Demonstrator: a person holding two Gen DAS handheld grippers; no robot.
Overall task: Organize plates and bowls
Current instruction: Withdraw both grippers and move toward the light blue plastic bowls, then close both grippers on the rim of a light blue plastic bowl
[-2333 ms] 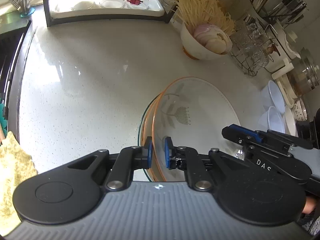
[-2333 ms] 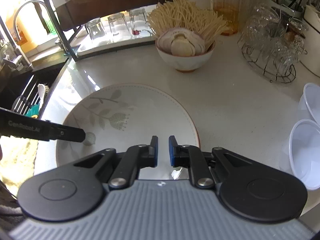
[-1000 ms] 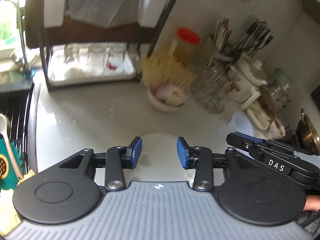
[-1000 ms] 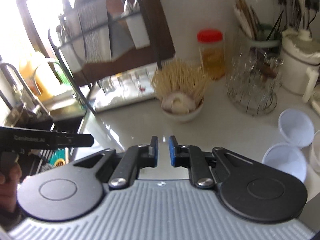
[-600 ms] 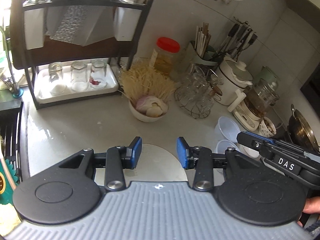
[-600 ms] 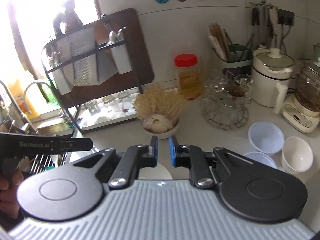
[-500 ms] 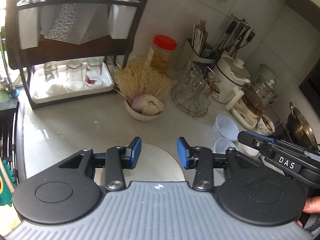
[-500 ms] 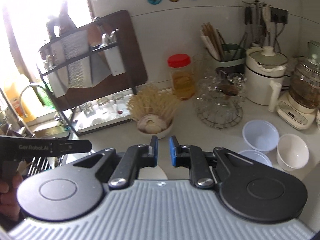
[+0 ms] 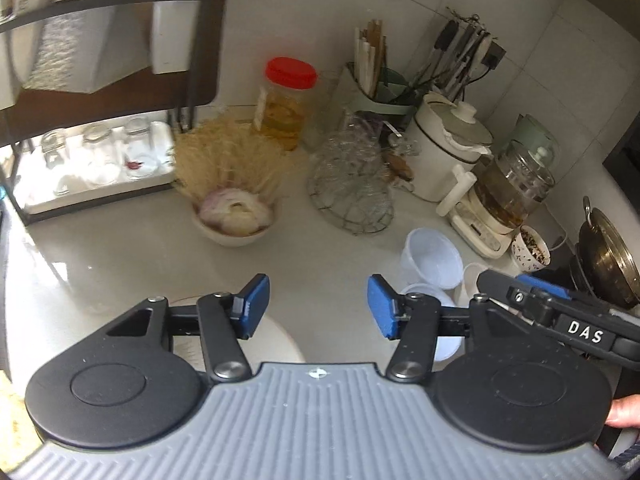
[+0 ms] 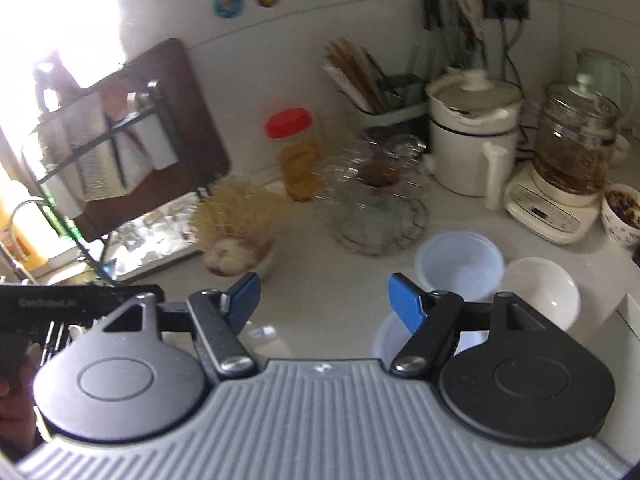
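Note:
My left gripper (image 9: 318, 306) is open and empty, held above the white counter. A plate (image 9: 276, 346) lies on the counter just under it, mostly hidden by the gripper body. Two clear plastic bowls (image 9: 434, 258) and a second one (image 9: 426, 294) sit to the right. My right gripper (image 10: 324, 300) is open and empty above the counter. In its view a clear plastic bowl (image 10: 460, 266), a white bowl (image 10: 540, 292) and another plastic bowl (image 10: 386, 340) sit to the right.
A bowl of noodles and shells (image 9: 234, 216) stands mid-counter. A wire basket of glasses (image 9: 352, 196), a red-lidded jar (image 9: 286, 102), a white pot (image 9: 444, 156) and a glass kettle (image 9: 512, 188) line the back. A dish rack (image 9: 96, 160) stands at left. A wok (image 9: 608, 264) is far right.
Both grippers have opened wide; the right one was shut half a second ago. Both views have swung to the right, toward the plastic and white bowls.

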